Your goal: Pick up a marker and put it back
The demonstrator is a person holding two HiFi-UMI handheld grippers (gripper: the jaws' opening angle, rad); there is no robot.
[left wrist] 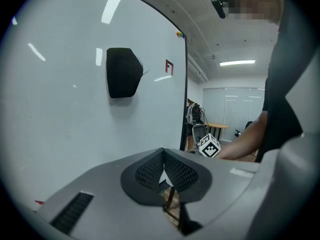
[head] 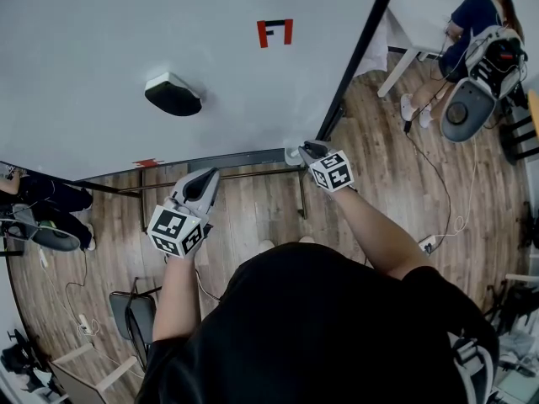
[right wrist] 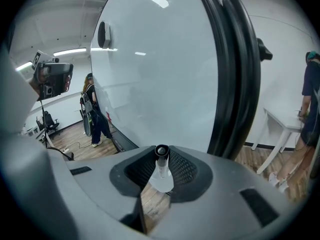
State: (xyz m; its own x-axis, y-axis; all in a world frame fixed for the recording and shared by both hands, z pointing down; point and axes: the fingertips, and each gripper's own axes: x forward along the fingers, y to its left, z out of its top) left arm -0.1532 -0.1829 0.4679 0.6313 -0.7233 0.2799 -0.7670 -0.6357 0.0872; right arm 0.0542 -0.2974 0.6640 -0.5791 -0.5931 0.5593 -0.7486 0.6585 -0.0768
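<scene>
- Whiteboard (head: pixel 126 40) with a black frame (head: pixel 362 53) fills most of the head view; a dark eraser (head: pixel 173 95) and a red mark (head: pixel 274 32) sit on it.
- Wood floor (head: pixel 379 167) lies below, and a ledge (head: pixel 244 156) runs along the board's lower edge.
- Right gripper (head: pixel 313 151), near the board's lower corner, pinches the marker (right wrist: pixel 161 151) between its pads, dark end pointing forward.
- Left gripper (left wrist: pixel 163 170) faces the board with jaws pressed together and nothing between them.
- Beyond the frame are a white table (head: pixel 402 67) and a person (head: pixel 472 15).
</scene>
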